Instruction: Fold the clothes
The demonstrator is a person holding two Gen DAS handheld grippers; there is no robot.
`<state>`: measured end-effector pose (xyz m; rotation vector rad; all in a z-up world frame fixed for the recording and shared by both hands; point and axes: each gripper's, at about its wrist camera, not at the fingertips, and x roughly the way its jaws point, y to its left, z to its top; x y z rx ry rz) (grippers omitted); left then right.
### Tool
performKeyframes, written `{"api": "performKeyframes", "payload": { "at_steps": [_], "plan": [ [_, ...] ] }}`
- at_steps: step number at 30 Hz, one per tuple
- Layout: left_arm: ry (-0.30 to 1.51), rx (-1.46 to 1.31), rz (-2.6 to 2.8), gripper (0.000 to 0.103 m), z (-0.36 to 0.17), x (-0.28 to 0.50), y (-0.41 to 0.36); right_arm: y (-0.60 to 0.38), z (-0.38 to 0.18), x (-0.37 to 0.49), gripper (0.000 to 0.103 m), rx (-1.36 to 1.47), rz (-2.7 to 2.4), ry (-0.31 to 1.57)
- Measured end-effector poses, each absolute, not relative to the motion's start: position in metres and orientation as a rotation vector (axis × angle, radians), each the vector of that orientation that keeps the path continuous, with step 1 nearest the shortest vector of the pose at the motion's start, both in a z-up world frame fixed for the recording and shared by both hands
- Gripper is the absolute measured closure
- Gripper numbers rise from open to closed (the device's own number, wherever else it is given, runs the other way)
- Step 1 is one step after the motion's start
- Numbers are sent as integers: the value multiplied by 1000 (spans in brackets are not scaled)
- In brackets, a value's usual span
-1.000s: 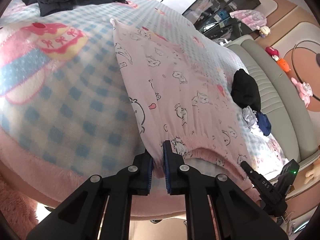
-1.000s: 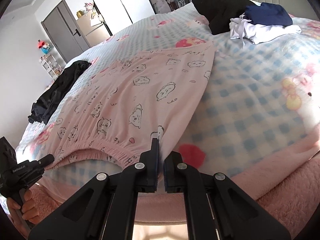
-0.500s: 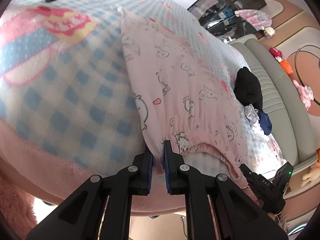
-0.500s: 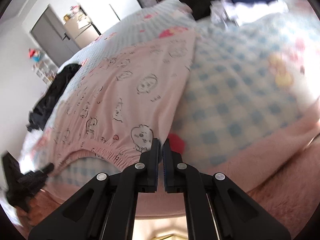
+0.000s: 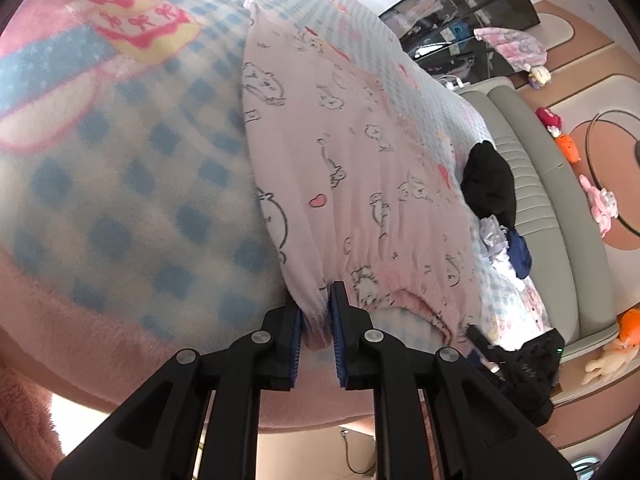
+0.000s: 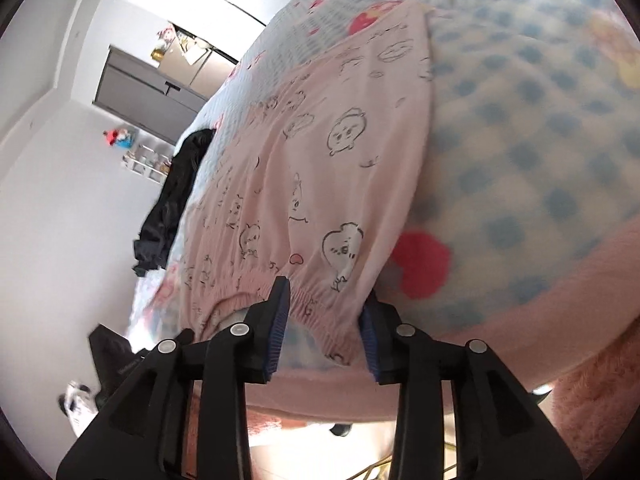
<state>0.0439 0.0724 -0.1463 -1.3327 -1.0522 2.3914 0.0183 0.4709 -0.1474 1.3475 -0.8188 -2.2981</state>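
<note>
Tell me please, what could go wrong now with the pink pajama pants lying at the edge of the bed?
1. The right gripper has just been opening; its fingers stand apart from the waistband, so that corner may slide off the bed.
2. The left gripper has the other corner of the pink pajama pants between its fingers, and it has been opening slightly too; a pull from this side alone could skew the flat cloth.

Home bedroom — checked bed blanket [image 5: 132, 184], padded headboard [image 5: 560, 208], wardrobe [image 6: 152, 92], plush toys [image 5: 600, 204]
</note>
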Motion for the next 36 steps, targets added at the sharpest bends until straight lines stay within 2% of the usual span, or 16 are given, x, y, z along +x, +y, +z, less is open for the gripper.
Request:
{"api": "performKeyframes", "payload": {
  "at_steps": [1, 2, 5, 10, 14, 16, 19, 21, 22, 25, 26, 28, 30, 32, 36],
  "plan": [
    [-1035, -1320, 2409, 90, -143, 44, 74, 465, -148, 16, 93, 1369, -2329, -758],
    [-1015, -1313, 2434, 92, -139, 45, 76, 460, -148, 16, 100, 1393, -2376, -679],
    [-966, -1306, 2467, 93, -129, 50, 81, 458, -136, 27, 101, 1372, -2449, -598],
    [-899, -1299, 2464, 93, -117, 54, 87, 464, -114, 49, 101, 1298, -2541, -515],
    [-890, -1364, 2452, 93, -131, 52, 84, 461, -124, 47, 101, 1376, -2514, -497],
    [-925, -1449, 2422, 88, -146, 49, 79, 455, -137, 40, 101, 1478, -2467, -484],
    [-1005, -1493, 2385, 85, -155, 50, 70, 465, -147, 37, 99, 1544, -2423, -609],
    [-1004, -1464, 2447, 81, -142, 58, 64, 477, -139, 41, 91, 1517, -2420, -695],
    [-989, -1448, 2493, 76, -135, 61, 61, 482, -131, 45, 91, 1494, -2441, -707],
    [-811, -1365, 2722, 65, -98, 68, 61, 493, -104, 53, 90, 1425, -2566, -672],
    [-778, -1329, 2736, 64, -90, 63, 65, 493, -96, 50, 84, 1395, -2592, -636],
    [-707, -1253, 2755, 60, -72, 50, 74, 485, -82, 35, 76, 1348, -2626, -510],
    [-620, -1205, 2725, 57, -61, 27, 97, 472, -75, 11, 76, 1335, -2662, -338],
    [-505, -1208, 2682, 57, -57, 1, 130, 465, -80, -11, 76, 1359, -2669, -258],
    [-360, -1280, 2597, 57, -74, -32, 184, 472, -106, -27, 76, 1407, -2601, -385]
  ]
}}
